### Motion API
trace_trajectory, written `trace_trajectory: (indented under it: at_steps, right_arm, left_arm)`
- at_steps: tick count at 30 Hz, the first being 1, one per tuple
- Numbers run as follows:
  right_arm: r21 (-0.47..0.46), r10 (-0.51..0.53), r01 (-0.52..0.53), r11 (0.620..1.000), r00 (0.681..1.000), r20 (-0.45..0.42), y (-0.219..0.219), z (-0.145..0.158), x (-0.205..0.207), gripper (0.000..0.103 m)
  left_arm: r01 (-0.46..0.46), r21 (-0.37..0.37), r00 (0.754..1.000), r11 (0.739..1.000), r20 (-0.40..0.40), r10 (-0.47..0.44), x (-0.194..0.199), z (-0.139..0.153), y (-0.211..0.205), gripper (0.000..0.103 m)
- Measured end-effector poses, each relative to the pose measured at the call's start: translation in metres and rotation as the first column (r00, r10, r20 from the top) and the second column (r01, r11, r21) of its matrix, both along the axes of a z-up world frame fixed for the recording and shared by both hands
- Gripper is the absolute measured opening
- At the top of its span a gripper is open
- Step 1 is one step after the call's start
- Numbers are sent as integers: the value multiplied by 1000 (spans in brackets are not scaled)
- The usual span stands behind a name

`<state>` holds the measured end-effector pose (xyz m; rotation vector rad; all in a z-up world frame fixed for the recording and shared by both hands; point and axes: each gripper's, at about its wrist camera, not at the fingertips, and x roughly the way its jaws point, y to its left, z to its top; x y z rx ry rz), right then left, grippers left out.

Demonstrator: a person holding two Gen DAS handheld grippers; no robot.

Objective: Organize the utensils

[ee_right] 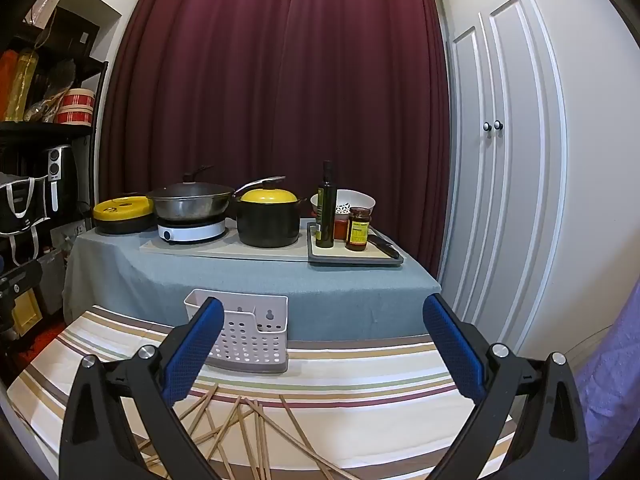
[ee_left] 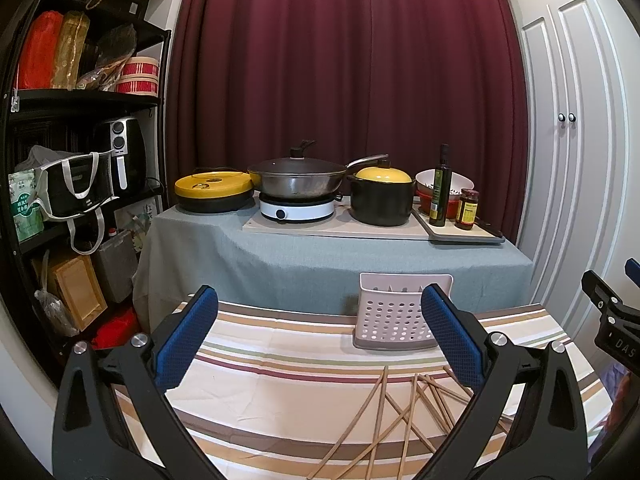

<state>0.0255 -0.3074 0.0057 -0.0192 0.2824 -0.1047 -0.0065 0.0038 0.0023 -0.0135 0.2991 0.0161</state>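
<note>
Chopsticks (ee_left: 404,420) all loose on striped cloth, holder (ee_left: 394,312) looks empty, both grippers (ee_left: 316,340) (ee_right: 324,344) spread wide w/ nothing held — task not started.

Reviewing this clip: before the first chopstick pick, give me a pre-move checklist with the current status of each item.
1. Left gripper open, nothing held: ok.
2. Right gripper open, nothing held: ok.
3. Perforated holder upright on the striped tablecloth: ok.
4. Holder holds no utensils yet: cannot tell, its inside is mostly hidden.
5. Chopsticks lie separate for single picks: not ok, they cross in a loose pile.
6. Path from pile to holder unobstructed: ok.
</note>
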Motion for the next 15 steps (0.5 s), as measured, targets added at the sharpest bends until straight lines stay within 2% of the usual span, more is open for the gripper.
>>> trace_trajectory:
  at_steps: [15]
  right_arm:
    - [-3, 1, -1, 1000, 1000, 0, 0, -5, -1, 97]
  left_arm:
    - [0, 0, 1000, 1000, 0, 0, 0, -1, -1, 99]
